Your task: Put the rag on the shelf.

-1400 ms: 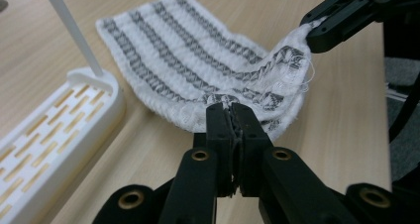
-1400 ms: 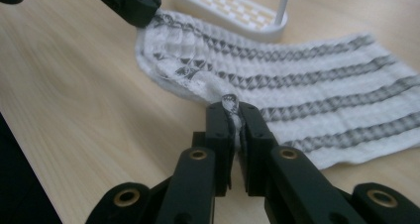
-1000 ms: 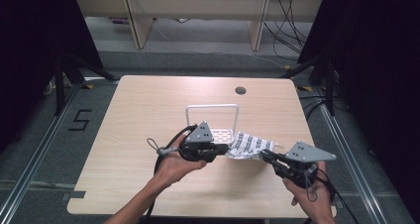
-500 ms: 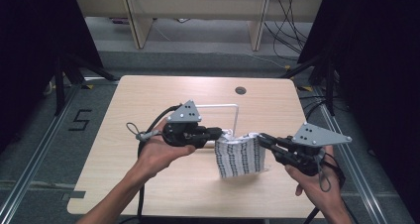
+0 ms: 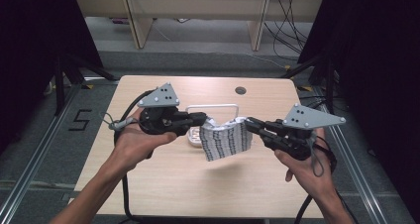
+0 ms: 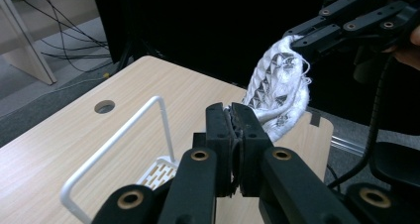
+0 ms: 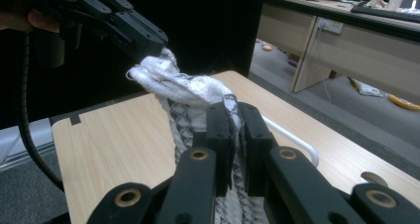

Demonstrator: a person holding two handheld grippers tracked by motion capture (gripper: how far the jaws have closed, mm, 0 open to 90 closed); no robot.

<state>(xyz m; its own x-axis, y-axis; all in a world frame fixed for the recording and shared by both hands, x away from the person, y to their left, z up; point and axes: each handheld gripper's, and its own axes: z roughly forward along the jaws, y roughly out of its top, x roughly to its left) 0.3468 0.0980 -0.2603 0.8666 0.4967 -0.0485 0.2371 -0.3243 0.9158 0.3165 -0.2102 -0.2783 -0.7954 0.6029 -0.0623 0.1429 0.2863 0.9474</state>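
A white cloth (image 5: 225,140) with a dark pattern hangs in the air above the table (image 5: 148,174), stretched between both grippers. My left gripper (image 5: 204,118) is shut on the cloth's top left corner, and my right gripper (image 5: 247,123) is shut on its top right corner. In the left gripper view my jaws (image 6: 232,120) pinch a thin edge of the cloth (image 6: 280,90), which runs up to the right gripper (image 6: 297,38). In the right gripper view my jaws (image 7: 230,117) clamp the cloth (image 7: 183,92), and the left gripper (image 7: 148,43) holds its far end.
A white wire rack (image 5: 212,106) with a tall hoop handle stands on the table just behind the cloth. A round cable hole (image 5: 240,90) lies near the far edge. Cables trail from both grippers towards the near edge.
Both grippers have risen and drawn apart, lifting the cloth off the table. It now hangs spread between them instead of lying crumpled.
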